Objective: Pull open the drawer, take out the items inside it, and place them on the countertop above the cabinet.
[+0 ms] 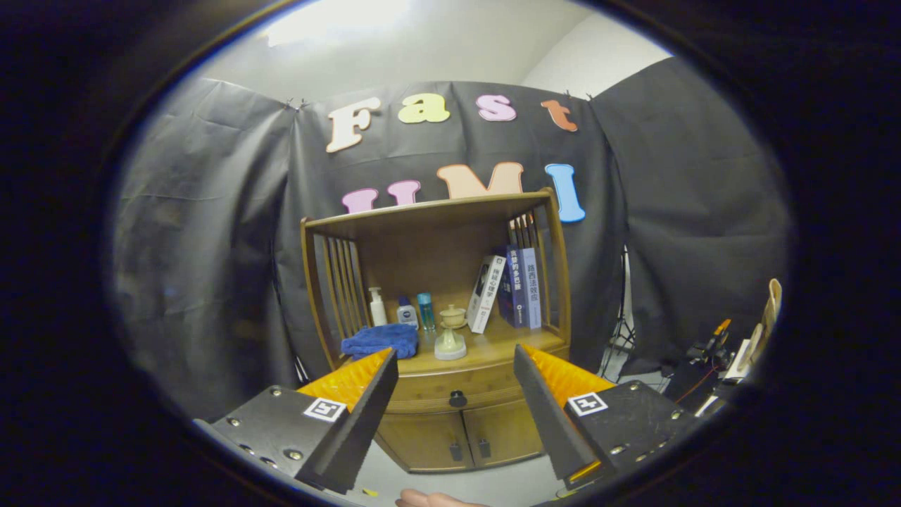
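A wooden cabinet (pixel 436 282) stands ahead against the booth wall. Its drawer (pixel 450 391) is closed, with a small dark knob (pixel 457 399) at the middle of its front. The knob lies between my fingers in the view but well beyond them. My gripper (pixel 456 362) is open, with nothing between its fingers. On the countertop (pixel 486 345) above the drawer lie a folded blue cloth (pixel 381 340), three small bottles (pixel 405 310), a pale ceramic stand (pixel 450 334) and several leaning books (pixel 510 285). What the drawer holds is hidden.
Below the drawer are two closed cabinet doors (pixel 464 436) with small dark handles. To the right of the cabinet stand a tripod (pixel 623 317) and some gear with cables (pixel 718 352). Part of a hand (pixel 429 500) shows below the fingers.
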The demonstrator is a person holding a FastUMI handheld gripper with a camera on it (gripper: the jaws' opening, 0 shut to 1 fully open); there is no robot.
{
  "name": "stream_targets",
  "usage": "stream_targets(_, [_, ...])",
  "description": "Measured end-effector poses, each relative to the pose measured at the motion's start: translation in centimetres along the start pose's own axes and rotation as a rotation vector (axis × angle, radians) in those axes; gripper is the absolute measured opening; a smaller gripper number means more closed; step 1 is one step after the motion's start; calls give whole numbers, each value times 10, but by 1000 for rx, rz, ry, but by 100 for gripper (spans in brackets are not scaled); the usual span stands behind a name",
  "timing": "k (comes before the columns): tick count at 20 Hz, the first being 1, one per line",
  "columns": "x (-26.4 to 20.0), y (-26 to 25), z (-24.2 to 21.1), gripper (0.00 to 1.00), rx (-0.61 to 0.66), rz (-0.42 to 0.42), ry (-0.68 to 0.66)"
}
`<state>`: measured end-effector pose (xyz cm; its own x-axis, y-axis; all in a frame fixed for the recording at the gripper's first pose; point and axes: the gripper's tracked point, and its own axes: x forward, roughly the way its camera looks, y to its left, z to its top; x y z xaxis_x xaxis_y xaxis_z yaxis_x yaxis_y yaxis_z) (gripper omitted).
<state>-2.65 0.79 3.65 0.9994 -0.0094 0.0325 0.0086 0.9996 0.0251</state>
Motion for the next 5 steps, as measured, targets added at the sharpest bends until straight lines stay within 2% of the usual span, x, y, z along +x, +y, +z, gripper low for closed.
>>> stream_targets(5, [-12,-1,10,99,8,6,-24])
